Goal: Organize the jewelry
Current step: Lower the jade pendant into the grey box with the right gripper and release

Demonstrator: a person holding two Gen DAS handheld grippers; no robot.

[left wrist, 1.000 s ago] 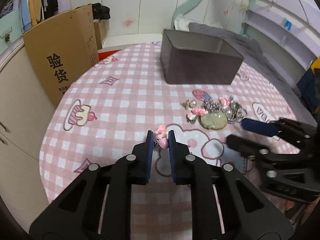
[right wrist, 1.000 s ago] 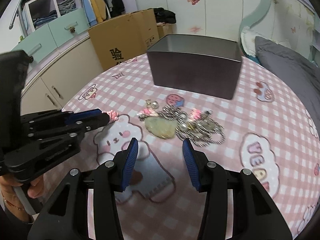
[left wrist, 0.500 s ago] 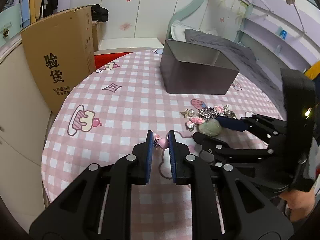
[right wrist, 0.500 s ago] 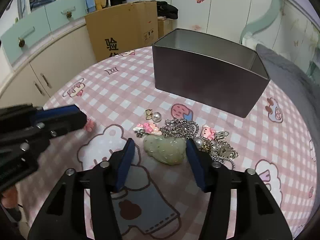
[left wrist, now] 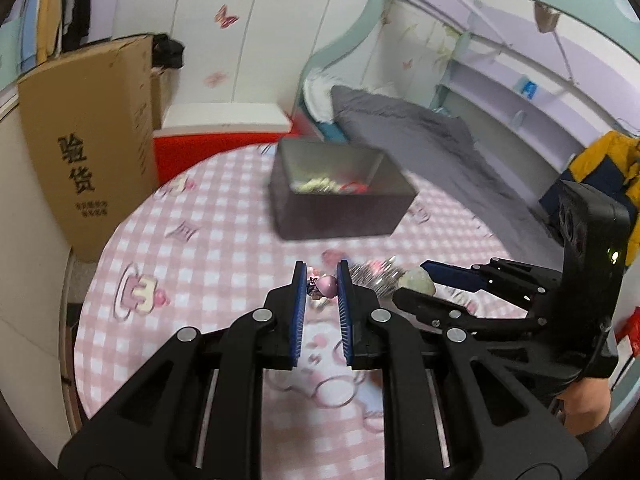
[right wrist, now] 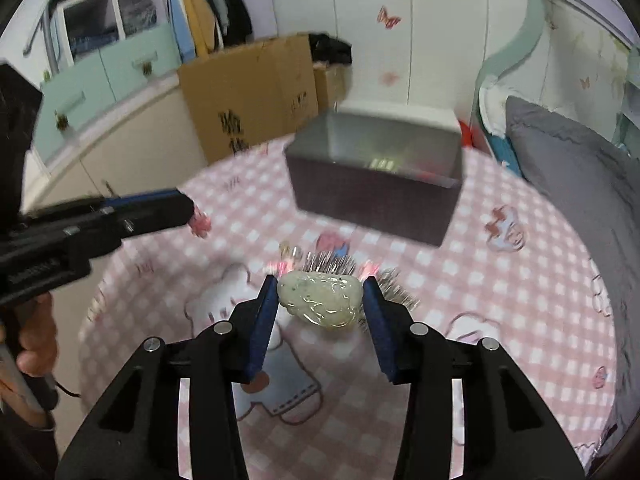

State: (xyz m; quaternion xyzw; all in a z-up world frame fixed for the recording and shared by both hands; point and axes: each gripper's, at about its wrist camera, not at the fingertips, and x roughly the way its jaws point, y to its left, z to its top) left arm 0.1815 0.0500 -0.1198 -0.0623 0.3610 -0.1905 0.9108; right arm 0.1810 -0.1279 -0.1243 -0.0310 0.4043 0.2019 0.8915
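The dark box [right wrist: 376, 196] is standing open ahead of both grippers, well beyond their tips on the pink checked worktop [right wrist: 500, 288], with a few pieces lying inside it. It appears rigid and needs no handling.

Between the pads of the right gripper [right wrist: 320, 300] a pale green carved pendant [right wrist: 320, 300] is being held across its width. It looks stone-like: probably hard, dense for its size, smooth enough to slip and liable to chip if dropped, so a grip across its broad middle is judged safest.

Just beyond that gripper's tips the silver chains [right wrist: 352, 272] are lying tangled with small pink charms. They look limp and likely to snag or trail, so a pinch on a single bunched strand seems best.

The left gripper [left wrist: 323, 286] is clamped on a small pink charm [left wrist: 325, 287] near its fingertips. The charm seems very light, with tiny dangling parts that look delicate.
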